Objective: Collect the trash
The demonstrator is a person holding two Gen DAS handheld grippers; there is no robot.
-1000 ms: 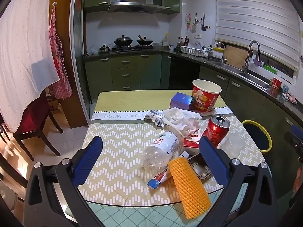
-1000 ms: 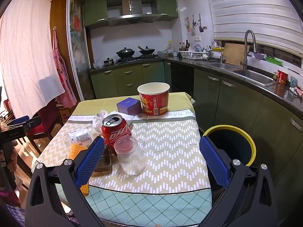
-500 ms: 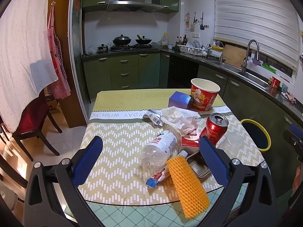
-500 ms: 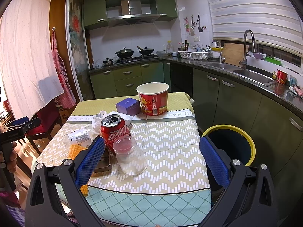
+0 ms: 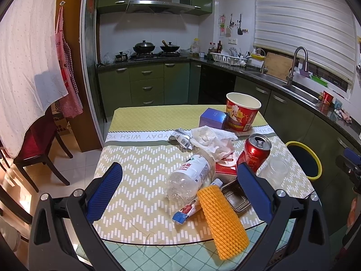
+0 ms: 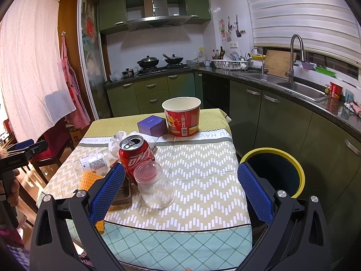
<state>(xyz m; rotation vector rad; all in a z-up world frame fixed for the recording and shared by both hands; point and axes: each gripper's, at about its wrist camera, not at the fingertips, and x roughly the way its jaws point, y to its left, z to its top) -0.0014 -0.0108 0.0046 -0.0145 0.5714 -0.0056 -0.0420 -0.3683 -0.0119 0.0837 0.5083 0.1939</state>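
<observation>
**Both claws wide and empty; trash untouched on table, bin on floor at right**

The left gripper (image 5: 179, 187) hangs over the near edge of the table (image 5: 140, 158) with its jaws spread wide, holding nothing. The right gripper (image 6: 180, 187) is likewise wide and empty, at the near right corner. All trash lies on the cloth: a crushed clear bottle (image 5: 191, 176) on its side, an orange foam net (image 5: 222, 219) overhanging the near edge, a red can (image 6: 135, 155) standing upright, a clear plastic cup (image 6: 154, 184) tipped on its side just beside the can, crumpled paper (image 5: 212, 139), a purple box (image 6: 152, 125) and a red paper tub (image 6: 182, 116) at the far end. The yellow-rimmed bin (image 6: 274, 174) stands on the floor off the table's right side.

Risks, as judged:
- The can is open at the top; a sideways knock could tip it, and any remaining liquid would spill.
- The cup looks thin and round; a hard squeeze may crush it or squirt it away.
- The foam net could slide off the near edge if brushed.
- Items are packed close, so a wide claw may nudge neighbours.

Not determinable: the can's contents; the bin's interior; the dark tray (image 5: 235, 197), largely covered by the net and a finger; the small tube (image 5: 186, 212) label.
</observation>
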